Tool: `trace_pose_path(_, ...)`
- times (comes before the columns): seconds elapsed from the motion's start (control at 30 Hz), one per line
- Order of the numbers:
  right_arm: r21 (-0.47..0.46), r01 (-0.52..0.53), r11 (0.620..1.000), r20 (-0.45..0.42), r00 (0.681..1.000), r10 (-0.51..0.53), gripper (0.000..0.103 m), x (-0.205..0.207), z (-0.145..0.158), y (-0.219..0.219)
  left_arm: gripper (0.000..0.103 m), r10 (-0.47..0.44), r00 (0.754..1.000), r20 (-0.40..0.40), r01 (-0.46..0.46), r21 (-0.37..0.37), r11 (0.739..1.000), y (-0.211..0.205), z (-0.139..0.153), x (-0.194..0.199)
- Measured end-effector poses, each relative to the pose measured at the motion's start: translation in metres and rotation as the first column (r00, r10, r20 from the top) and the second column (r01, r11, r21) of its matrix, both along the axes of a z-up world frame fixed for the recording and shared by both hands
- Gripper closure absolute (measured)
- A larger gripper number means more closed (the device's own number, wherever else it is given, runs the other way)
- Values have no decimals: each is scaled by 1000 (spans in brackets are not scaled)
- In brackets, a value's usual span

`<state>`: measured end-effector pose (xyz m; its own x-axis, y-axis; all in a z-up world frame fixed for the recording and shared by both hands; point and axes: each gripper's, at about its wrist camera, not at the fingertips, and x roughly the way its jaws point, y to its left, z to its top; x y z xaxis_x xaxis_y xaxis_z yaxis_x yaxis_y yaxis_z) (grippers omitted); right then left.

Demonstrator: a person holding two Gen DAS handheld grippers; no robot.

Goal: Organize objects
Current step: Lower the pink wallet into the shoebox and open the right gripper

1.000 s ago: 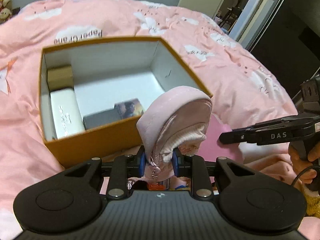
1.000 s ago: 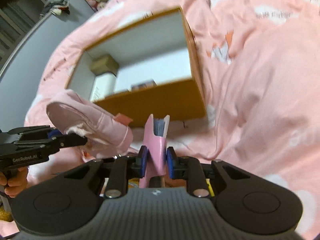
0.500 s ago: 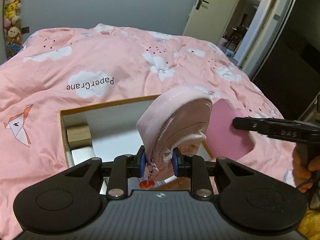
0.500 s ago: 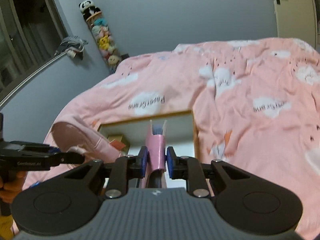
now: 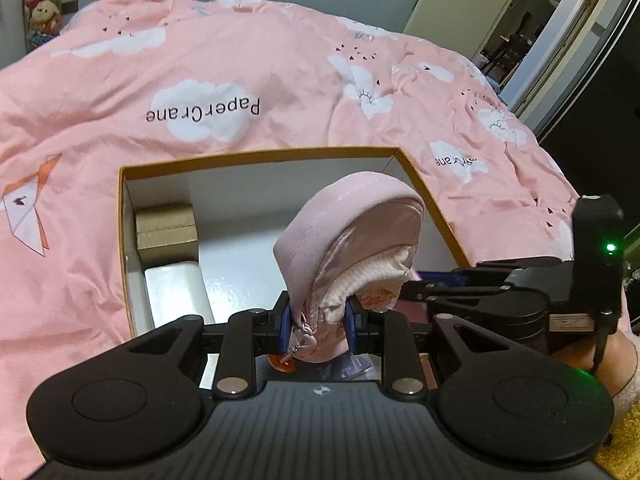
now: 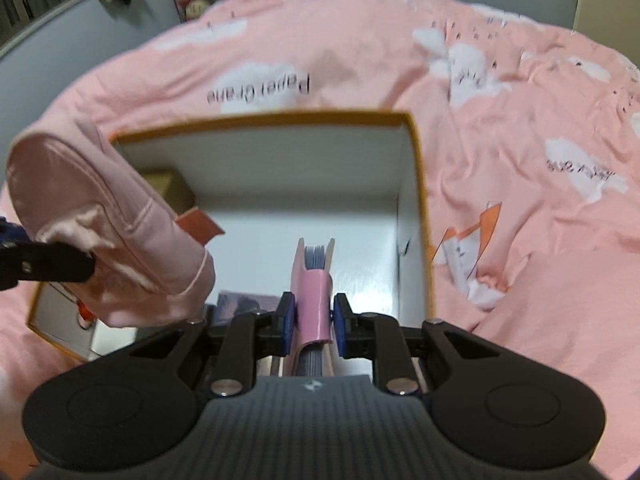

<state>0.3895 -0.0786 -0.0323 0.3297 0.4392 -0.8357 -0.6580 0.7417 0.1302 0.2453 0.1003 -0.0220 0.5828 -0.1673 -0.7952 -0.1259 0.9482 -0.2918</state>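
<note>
Both grippers dropped over the box point(image 6: 416, 184), jaws clamping pouch point(image 5: 352, 248) and notebook point(image 6: 314, 304).

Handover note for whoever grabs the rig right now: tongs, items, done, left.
Left tongs: shut on the pink pouch, held above the orange box.
Right tongs: shut on the pink notebook, also over the box, toward its right wall.
Already in the box: gold carton, white case, both along the left wall; a small dark card near the front.
Left: lower and release pouch and notebook.
</note>
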Motion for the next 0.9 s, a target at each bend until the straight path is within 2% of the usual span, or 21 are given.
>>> trace_pose_path(0.2,-68,-9,998,-99,995,3,82,8,-17,13,74,5,1000,-21,-6,-36,999,8,-14,3)
trace_pose_path(0.33,-110,-29,994,-112,994,16,81,10,-19,18,74,-2,1000,-30,0,-49,999,9,-19,4)
trace_pose_path(0.47,-239,-88,967,-33,996,83,78,5,-19,30,74,-3,999,-37,1,-55,998,10,-21,5)
trace_pose_path(0.6,-301,-133,944,-4,990,138,75,-2,-21,37,74,-10,999,-42,8,-55,998,9,-22,4)
trace_pose_path(0.77,-290,-106,951,64,989,130,64,-5,-5,30,74,-24,998,-57,22,-44,999,6,-23,9)
trace_pose_path(0.9,-175,-40,984,143,987,66,64,-7,23,8,74,-53,995,-80,50,-38,998,-3,-24,19)
